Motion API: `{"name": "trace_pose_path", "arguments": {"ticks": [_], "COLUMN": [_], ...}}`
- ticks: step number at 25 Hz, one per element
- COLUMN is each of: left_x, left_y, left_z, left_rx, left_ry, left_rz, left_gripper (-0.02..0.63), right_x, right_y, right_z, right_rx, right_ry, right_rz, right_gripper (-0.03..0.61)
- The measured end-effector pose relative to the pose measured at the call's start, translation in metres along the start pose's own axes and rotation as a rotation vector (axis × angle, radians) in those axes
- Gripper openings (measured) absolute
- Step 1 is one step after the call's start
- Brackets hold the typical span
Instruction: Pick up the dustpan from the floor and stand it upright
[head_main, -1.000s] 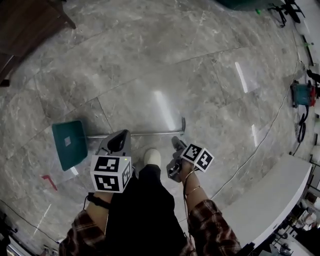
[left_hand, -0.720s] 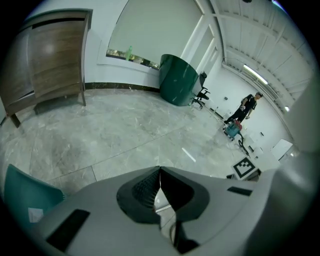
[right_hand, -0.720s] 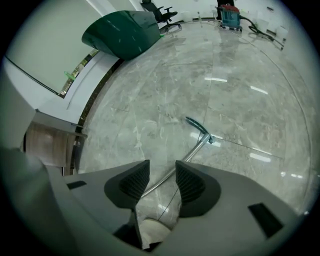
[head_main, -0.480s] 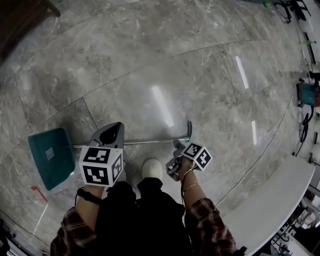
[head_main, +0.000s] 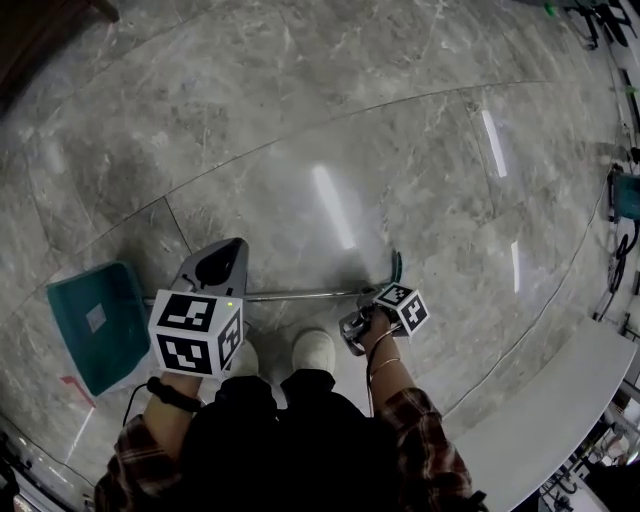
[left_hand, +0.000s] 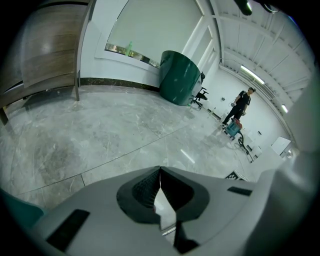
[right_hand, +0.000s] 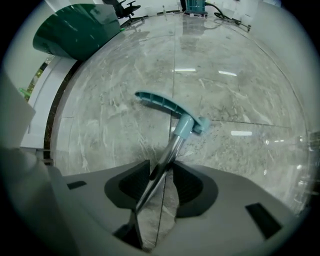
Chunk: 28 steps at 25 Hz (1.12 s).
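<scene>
**Item: long-handled dustpan, lying flat.**

- Person: two light shoes (head_main: 313, 350) on the grey marble floor (head_main: 330, 120), plaid sleeves (head_main: 420, 440), a gripper in each hand.
- Left gripper (left_hand: 160, 169): jaws together at the tips with nothing between them. It is held above the shaft near the pan end and is not touching it.
- Right gripper (right_hand: 162, 167): jaws clamped on the metal shaft (right_hand: 167, 155) just short of the grip. The shaft runs out past the tips.
- Dustpan (head_main: 95, 325): teal pan on the floor at the person's left, open side up, with a pale square label on it.
- Long axis: runs left to right across the front of the feet, roughly level. The pan points to the person's left, and the curved teal grip (head_main: 396, 265) points to the right.
- Whether the grip end is clear of the floor cannot be told.
- Beside the pan: a small red mark (head_main: 75, 385) on the floor.
- Right of the person: a white curved worktop (head_main: 560, 400), with a dark cable (head_main: 560, 290) trailing across the tiles.
- Further off: a wood-panelled unit (left_hand: 45, 50) and a dark green rounded counter (left_hand: 182, 77) against the white wall.
- Furthest: a standing person (left_hand: 242, 104) in dark clothes, next to a small teal machine (left_hand: 232, 129).
</scene>
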<state>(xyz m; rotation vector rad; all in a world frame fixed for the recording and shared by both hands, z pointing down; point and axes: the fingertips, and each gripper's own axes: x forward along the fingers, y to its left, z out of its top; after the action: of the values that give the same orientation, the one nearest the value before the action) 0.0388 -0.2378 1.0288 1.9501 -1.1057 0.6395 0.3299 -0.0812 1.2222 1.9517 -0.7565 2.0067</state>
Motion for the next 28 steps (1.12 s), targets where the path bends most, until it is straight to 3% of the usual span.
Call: {"name": "trace_pose_path", "arguments": {"ticks": [3,8,18,28], "left_x": [0.002,0.000,-0.051,-0.152], "left_y": [0.004,0.007,-0.038,-0.087], "left_z": [0.004,0.010,0.032,0.121], "left_rx": [-0.003,-0.042,-0.049,-0.052], "left_ry": [-0.005,-0.019,-0.007,-0.085], "left_rz": [-0.004,0.005,-0.021,-0.023], "left_gripper": [0.011,0.012,0.012,0.011], "right_x": [0.002,-0.005,-0.092,-0.247], "right_y": [-0.002,0.001,0.066,0.146], "right_z": [0.001,0.003,0.040,0.069], "right_rx": [0.044,0.132,0.219,0.118], "right_ry": [-0.018,-0.023,-0.164,-0.300], "right_rz": [0.002,0.096,0.253,0.312], "right_gripper": [0.150,0.123,0.085,0.080]}}
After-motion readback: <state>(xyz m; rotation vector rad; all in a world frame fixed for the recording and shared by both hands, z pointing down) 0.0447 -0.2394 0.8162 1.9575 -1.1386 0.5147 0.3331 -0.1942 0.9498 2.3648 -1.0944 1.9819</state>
